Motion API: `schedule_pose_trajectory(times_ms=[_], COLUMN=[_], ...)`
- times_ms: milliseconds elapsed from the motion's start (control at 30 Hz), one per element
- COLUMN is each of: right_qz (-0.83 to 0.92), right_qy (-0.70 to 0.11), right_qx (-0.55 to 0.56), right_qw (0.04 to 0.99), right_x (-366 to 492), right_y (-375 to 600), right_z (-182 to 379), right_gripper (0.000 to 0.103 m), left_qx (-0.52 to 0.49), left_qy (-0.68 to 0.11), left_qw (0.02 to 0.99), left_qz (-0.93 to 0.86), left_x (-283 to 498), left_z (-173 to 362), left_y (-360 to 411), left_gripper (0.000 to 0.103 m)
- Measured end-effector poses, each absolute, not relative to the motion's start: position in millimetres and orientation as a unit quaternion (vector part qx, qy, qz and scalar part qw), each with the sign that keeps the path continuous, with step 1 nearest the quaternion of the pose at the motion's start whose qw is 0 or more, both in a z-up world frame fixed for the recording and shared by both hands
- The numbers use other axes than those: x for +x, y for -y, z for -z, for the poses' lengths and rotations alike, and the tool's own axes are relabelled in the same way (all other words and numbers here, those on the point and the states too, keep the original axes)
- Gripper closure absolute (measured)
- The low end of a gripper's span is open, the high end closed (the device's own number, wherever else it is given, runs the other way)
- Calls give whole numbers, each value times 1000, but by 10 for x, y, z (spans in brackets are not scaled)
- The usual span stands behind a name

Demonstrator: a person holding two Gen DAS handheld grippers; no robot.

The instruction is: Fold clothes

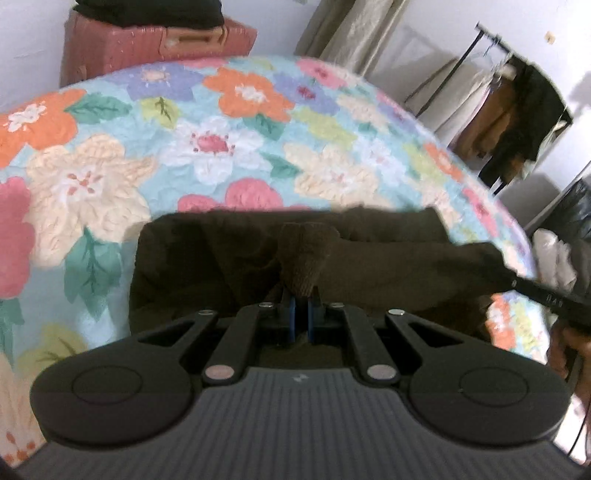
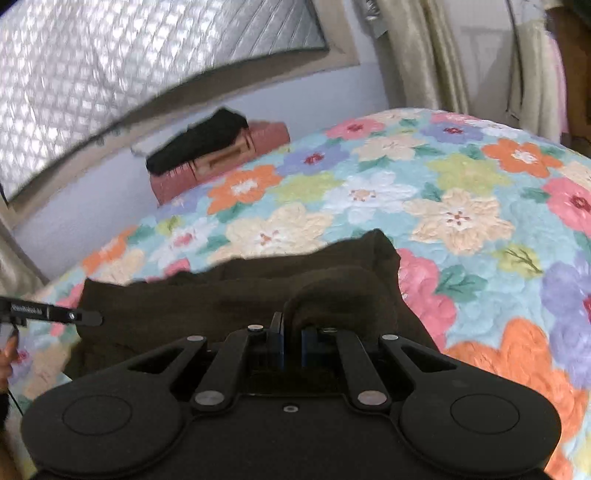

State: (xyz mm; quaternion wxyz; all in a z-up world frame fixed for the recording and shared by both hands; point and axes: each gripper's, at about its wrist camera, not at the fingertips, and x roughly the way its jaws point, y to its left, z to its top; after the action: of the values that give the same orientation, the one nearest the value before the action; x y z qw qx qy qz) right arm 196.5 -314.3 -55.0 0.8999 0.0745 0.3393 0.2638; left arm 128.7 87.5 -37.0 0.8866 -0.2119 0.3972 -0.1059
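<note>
A dark brown garment [image 1: 369,266] lies bunched on the floral quilt [image 1: 207,147] of a bed. My left gripper [image 1: 301,295] is shut on a fold of it, and the cloth rises in a ribbed peak [image 1: 306,254] just past the blue pads. In the right wrist view the same dark brown garment [image 2: 221,299] spreads below, and my right gripper [image 2: 291,325] is shut on another hump of it. The right gripper's finger [image 1: 546,295] crosses the right edge of the left wrist view; the left gripper's finger [image 2: 55,315] shows at the left of the right wrist view.
A pink suitcase [image 1: 147,40] with black folded cloth [image 2: 199,138] on it stands beyond the bed. Beige curtains [image 1: 351,29], a clothes rack [image 1: 509,110] with hanging garments and a covered window [image 2: 129,66] line the walls. A hand [image 1: 572,354] shows at the right edge.
</note>
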Motion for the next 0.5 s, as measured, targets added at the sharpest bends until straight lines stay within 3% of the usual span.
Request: schedule_pose_trajectory(times_ms=[367, 500], right_qz=[-263, -276], right_qy=[-352, -311], right_qx=[-11, -38], right_qw=[898, 909], right_x=[1500, 1336], right_y=[3017, 3031], right_z=[862, 700], right_gripper=[92, 92], left_qx=[-187, -299], left_qy=[-460, -433], left_qw=[864, 837], left_qz=[87, 149], left_x=[1146, 1018], left_z=[634, 516], left_y=[-809, -1033], left_gripper=[97, 97])
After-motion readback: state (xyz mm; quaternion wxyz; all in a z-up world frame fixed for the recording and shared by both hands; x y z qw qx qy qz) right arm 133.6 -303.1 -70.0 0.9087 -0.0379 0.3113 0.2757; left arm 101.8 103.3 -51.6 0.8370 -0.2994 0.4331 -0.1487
